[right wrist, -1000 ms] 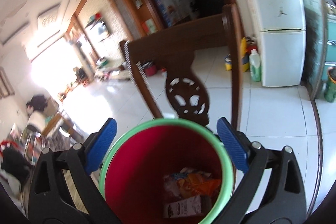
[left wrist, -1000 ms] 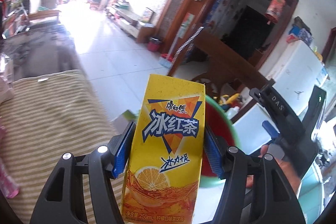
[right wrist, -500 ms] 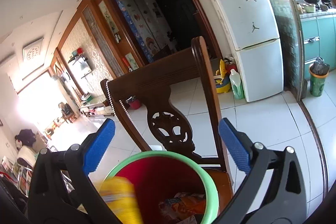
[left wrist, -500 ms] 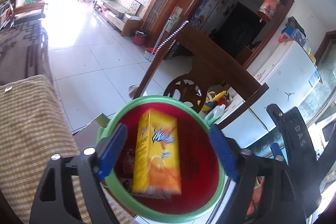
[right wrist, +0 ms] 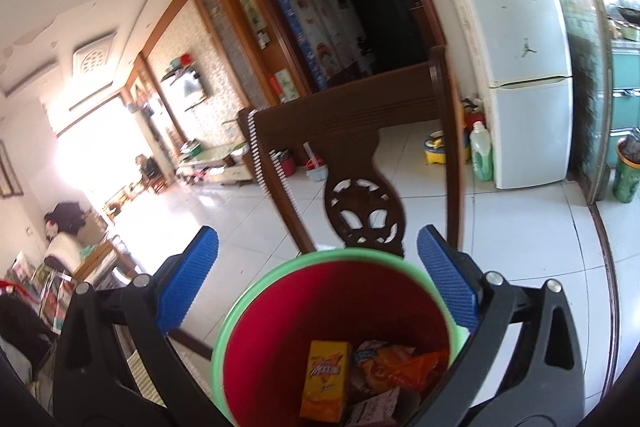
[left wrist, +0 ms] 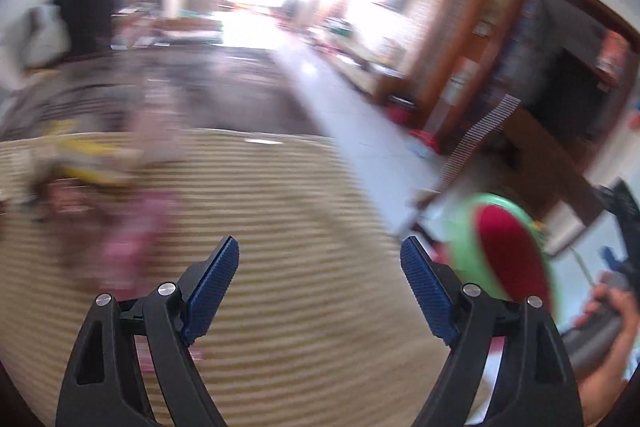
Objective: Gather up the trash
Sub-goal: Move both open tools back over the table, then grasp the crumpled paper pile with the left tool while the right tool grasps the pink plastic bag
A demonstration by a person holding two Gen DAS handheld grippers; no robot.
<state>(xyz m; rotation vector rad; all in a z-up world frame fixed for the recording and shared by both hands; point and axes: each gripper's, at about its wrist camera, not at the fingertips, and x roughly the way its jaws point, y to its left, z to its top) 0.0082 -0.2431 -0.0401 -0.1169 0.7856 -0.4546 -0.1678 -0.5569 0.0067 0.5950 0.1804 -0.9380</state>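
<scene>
Two grippers were out in front of me, both with jaws spread wide and nothing between them. The left gripper [left wrist: 320, 267] hung over a striped beige cloth [left wrist: 304, 211] covering the table, its view smeared by blur; some pink [left wrist: 132, 239] and yellow [left wrist: 88, 163] bits lay on the cloth toward the far left, too blurred to name. Off to its right stood the green-rimmed red bin [left wrist: 508, 255], and past that a hand [left wrist: 608, 315] gripped a grey handle.

The right gripper [right wrist: 318, 255] hovered just above the same bin [right wrist: 256, 303], looking straight down into it. At the bottom lay the yellow drink carton [right wrist: 324, 379], leaning beside an orange wrapper [right wrist: 400, 367] and a whitish packet [right wrist: 372, 409]. Behind the bin stood a dark carved wooden chair [right wrist: 364, 203], and farther right a white fridge [right wrist: 516, 39].
</scene>
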